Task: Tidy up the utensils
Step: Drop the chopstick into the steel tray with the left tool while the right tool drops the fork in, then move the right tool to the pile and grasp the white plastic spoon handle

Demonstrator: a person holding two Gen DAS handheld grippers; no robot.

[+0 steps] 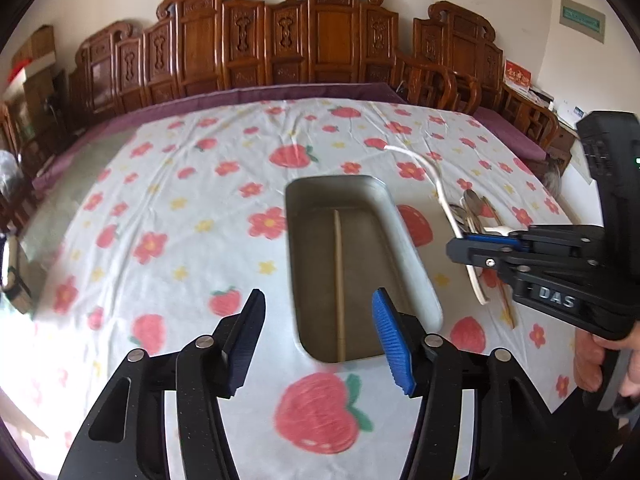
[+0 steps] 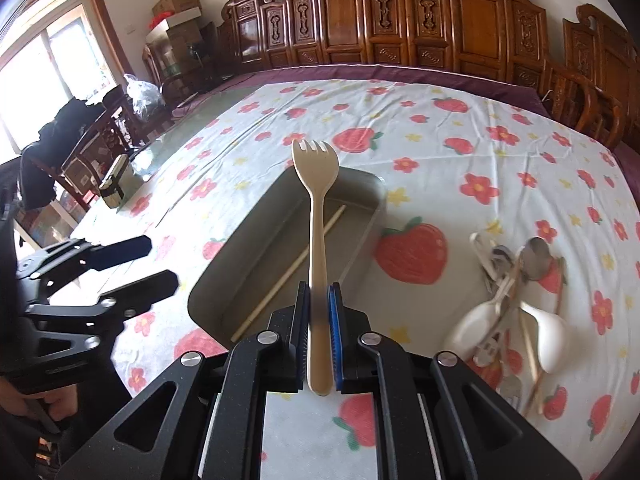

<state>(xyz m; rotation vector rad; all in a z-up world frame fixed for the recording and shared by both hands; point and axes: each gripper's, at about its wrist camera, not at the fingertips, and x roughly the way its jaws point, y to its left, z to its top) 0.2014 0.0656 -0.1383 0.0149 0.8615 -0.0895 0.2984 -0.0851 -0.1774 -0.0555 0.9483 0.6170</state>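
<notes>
The right gripper pinches a cream plastic fork by its handle, tines pointing away, above the grey tray on the strawberry-print tabletop. A single chopstick lies inside the tray. The left gripper is spread and empty over the tray's near end. A heap of spoons lies right of the tray

Chopstick inside tray
</notes>
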